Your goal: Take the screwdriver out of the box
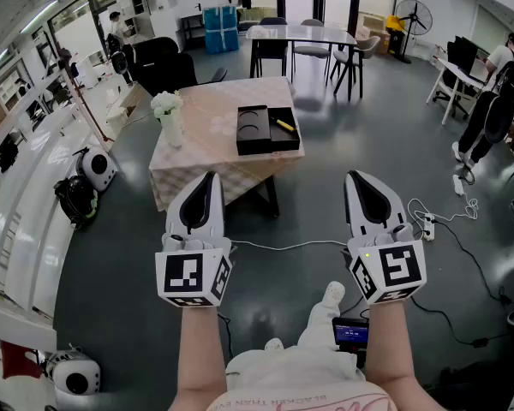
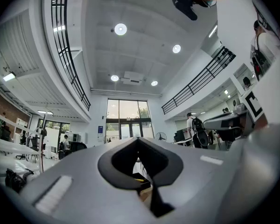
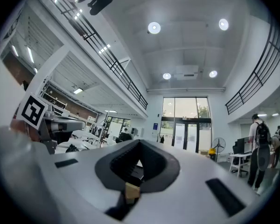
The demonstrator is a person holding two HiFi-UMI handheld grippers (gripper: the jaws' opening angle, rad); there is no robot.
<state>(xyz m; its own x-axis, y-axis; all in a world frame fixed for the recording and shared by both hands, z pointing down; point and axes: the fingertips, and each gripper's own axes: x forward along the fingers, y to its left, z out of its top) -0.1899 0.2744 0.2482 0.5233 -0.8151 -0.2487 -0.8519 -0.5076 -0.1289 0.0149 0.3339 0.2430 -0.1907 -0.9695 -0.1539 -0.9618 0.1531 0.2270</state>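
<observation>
We carry our 2 tongs, left gripper (image 1: 207,178) and right gripper (image 1: 353,178), pressed together and empty, likely because we stand well apart from the table (image 1: 197,148), where the yellow screwdriver (image 1: 283,125) lies untouched in the right half of the open black box (image 1: 259,131).

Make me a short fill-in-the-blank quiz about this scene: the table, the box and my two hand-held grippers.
1. The black box on the table lies ____.
2. The screwdriver inside it is ____ in colour.
3. The vase on the table holds ____ flowers.
4. The left hand-held gripper and the right hand-held gripper both have their jaws ____.
Missing words: open; yellow; white; shut.
</observation>
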